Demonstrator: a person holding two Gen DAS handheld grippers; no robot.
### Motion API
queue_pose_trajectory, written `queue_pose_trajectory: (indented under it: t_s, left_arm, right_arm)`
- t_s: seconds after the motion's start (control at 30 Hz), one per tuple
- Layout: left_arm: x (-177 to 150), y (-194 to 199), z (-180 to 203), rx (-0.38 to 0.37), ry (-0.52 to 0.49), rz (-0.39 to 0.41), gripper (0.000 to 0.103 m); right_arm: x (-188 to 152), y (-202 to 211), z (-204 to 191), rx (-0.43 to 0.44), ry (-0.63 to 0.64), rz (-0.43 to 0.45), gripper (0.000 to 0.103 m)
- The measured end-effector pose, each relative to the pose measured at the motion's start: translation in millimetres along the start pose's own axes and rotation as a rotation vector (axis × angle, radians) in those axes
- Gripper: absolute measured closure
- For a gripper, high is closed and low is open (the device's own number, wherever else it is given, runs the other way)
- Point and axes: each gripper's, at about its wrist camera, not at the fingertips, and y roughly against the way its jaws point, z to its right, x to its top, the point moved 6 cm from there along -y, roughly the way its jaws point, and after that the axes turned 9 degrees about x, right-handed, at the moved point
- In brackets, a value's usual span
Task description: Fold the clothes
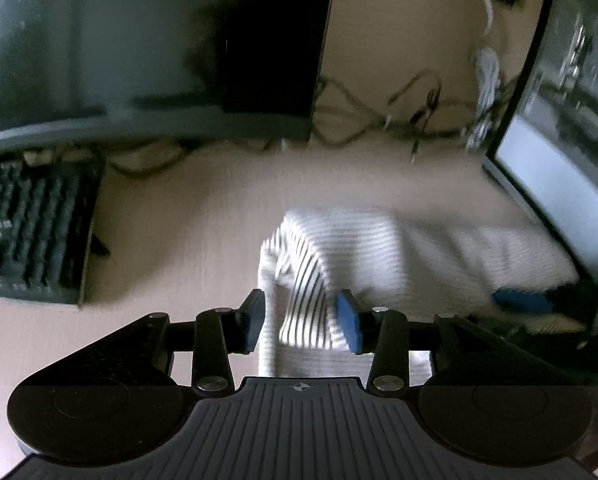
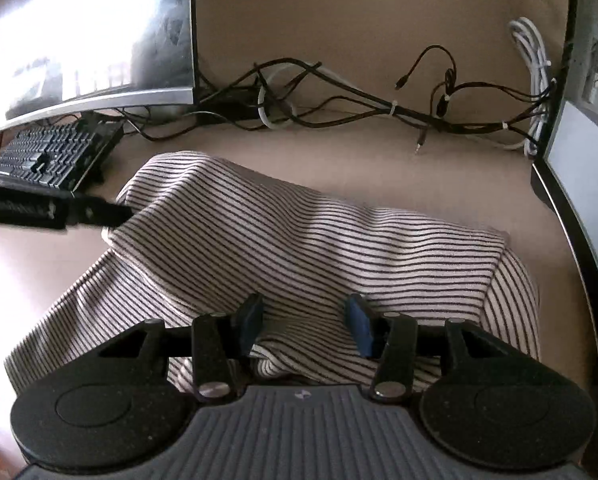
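A white shirt with thin dark stripes (image 2: 307,240) lies on the beige desk (image 2: 339,160), partly folded over itself. In the left wrist view my left gripper (image 1: 302,320) is shut on a bunched, raised fold of the shirt (image 1: 307,304), which fills the gap between the blue pads. In the right wrist view a black finger of that gripper (image 2: 99,212) reaches into the shirt's left edge, and the cloth tents up there. My right gripper (image 2: 305,326) stands open just above the shirt's near fold, its pads clear of the cloth.
A black keyboard (image 2: 55,152) lies at the left, under a curved monitor (image 2: 87,32). Tangled cables (image 2: 379,108) run along the back of the desk. A second screen (image 2: 579,184) stands at the right edge, close to the shirt.
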Motion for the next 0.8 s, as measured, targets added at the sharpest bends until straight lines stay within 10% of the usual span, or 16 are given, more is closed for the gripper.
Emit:
queue_pose_trajectory:
  t_s: [0.13,0.37,0.47,0.8]
  left_arm:
    - [16,11,11,-0.1,0.021,0.04,0.051]
    - [-13,-33,9,-0.092,0.076,-0.115,0.047]
    - [-14,-34,9,-0.093,0.074,-0.113,0.046]
    - [-22,5,-40,-0.034,0.21,-0.103,0.033]
  right_arm:
    - [5,0,1,0.014,0.017,-0.01,0.055]
    - [43,22,8,0.061,0.011,0.053,0.055]
    - [71,17,2,0.153,0.046,0.064,0.031]
    - [84,-91,-42,0.387,0.175,-0.173,0.023]
